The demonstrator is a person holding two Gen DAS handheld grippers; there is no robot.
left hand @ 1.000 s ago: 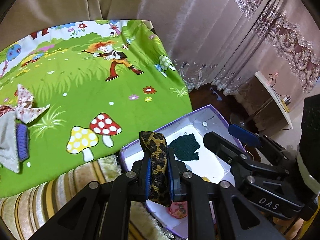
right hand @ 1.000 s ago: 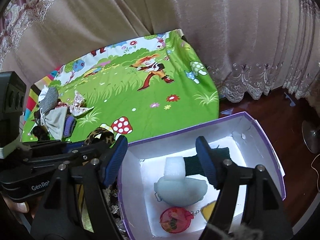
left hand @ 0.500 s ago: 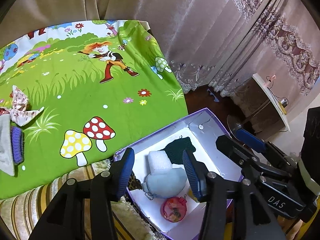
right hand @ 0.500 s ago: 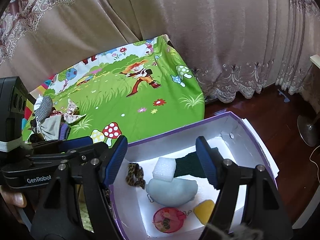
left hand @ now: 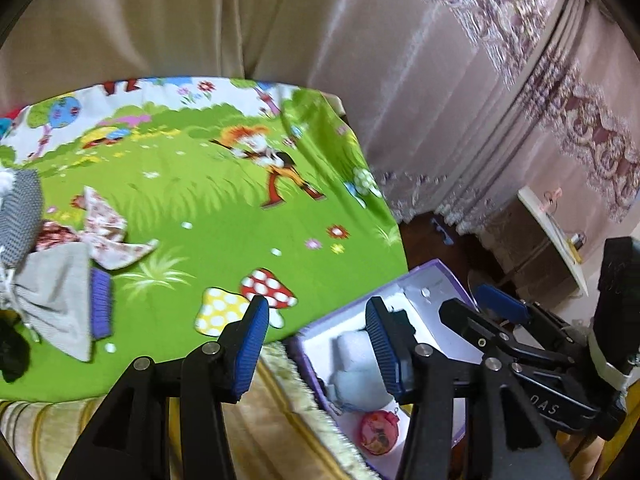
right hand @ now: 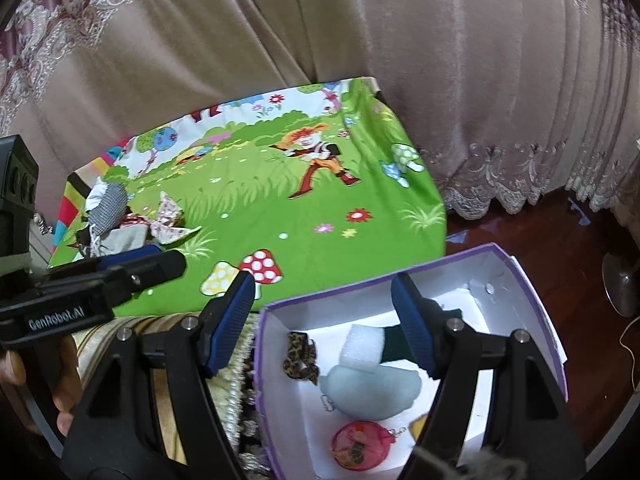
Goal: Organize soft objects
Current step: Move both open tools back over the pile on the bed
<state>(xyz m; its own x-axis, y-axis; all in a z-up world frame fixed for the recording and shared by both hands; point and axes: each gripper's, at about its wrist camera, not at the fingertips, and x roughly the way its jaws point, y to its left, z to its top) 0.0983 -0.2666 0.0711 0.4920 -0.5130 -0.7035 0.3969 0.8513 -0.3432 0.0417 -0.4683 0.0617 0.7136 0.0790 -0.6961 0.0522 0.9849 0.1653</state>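
Note:
A purple-edged white box (right hand: 520,276) stands at the right of the green cartoon cloth (right hand: 260,208). In it lie a leopard-print scrunchie (right hand: 301,358), a white foam block (right hand: 362,349), a pale blue plush (right hand: 372,394), a dark green knit piece (right hand: 394,346) and a round red pouch (right hand: 358,446). My left gripper (left hand: 316,344) is open and empty over the box's left rim (left hand: 344,314). My right gripper (right hand: 324,322) is open and empty above the box. A pile of soft things lies at the cloth's left: a grey pouch (left hand: 56,292), a floral cloth (left hand: 106,236) and a purple knit piece (left hand: 100,304).
A striped, fringed cover (left hand: 280,412) lies under the cloth's near edge. Beige curtains (right hand: 320,32) hang behind. Dark wooden floor (right hand: 580,236) lies to the right, with a small side table (left hand: 556,236) and a fan base (right hand: 624,284).
My left gripper opened and let the leopard-print scrunchie drop into the box. It has since swung left, toward the cloth. My right gripper stayed open above the box.

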